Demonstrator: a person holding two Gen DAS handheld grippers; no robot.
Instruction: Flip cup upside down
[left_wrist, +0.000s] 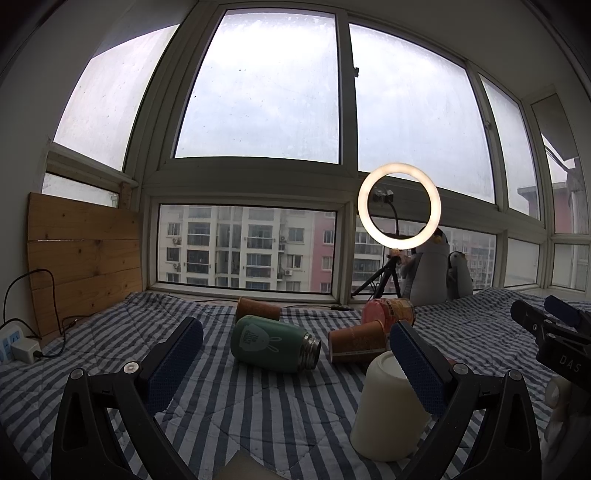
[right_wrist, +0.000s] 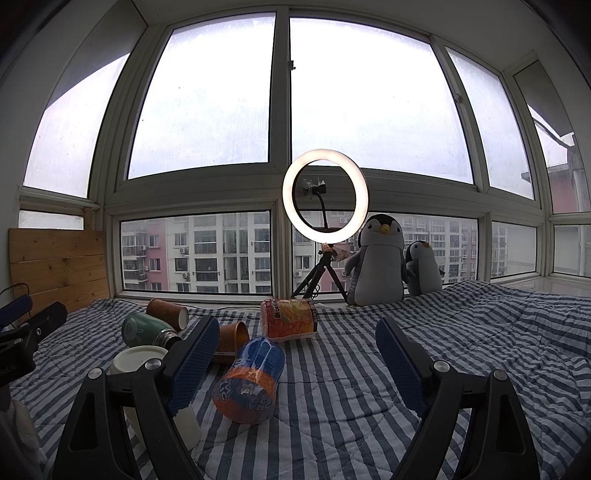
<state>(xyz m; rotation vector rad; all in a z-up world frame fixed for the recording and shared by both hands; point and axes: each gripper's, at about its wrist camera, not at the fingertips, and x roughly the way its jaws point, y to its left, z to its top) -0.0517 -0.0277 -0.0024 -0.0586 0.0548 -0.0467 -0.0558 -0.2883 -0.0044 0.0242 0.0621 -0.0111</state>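
Note:
A cream cup (left_wrist: 388, 410) stands upside down on the striped blanket, partly behind my left gripper's right finger. It also shows in the right wrist view (right_wrist: 136, 360), behind my right gripper's left finger. My left gripper (left_wrist: 295, 354) is open and empty. My right gripper (right_wrist: 297, 354) is open and empty; the orange and blue snack packet (right_wrist: 251, 380) lies between its fingers without touching them. The right gripper also shows at the right edge of the left wrist view (left_wrist: 550, 328).
A green flask (left_wrist: 273, 343) lies on its side with two brown paper cups (left_wrist: 356, 345) (left_wrist: 258, 308) and an orange packet (right_wrist: 290, 319). A ring light on a tripod (right_wrist: 325, 195) and two plush penguins (right_wrist: 378, 258) stand by the window. A power strip (left_wrist: 11, 343) sits far left.

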